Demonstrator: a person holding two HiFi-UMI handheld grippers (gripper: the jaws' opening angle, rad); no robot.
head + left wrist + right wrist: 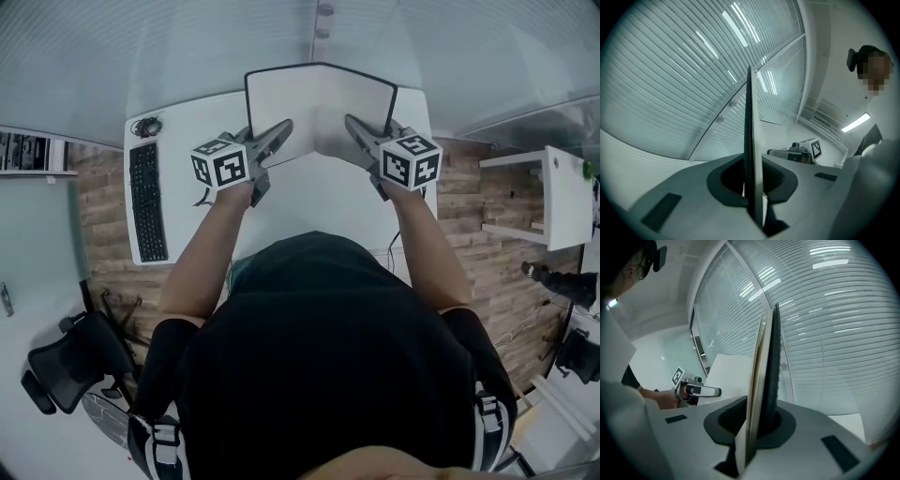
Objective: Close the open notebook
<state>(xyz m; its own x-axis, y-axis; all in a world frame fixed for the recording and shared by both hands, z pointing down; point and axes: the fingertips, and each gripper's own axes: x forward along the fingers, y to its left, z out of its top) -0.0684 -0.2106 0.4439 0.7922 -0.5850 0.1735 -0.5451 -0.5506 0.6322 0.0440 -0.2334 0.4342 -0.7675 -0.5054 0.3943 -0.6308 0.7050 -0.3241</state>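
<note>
Two clamps, one notebook (319,98): left tool (284,126) pinches the left cover, right tool (351,122) the right. It's half-open over the white surface (281,211).

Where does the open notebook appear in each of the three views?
Head view: notebook at top centre, half open like a V.
Left gripper view: its left cover edge-on at centre, gripped between the jaws.
Right gripper view: its right cover edge-on at centre, gripped between the jaws.
Shared landmark: the slatted blinds behind.
</note>
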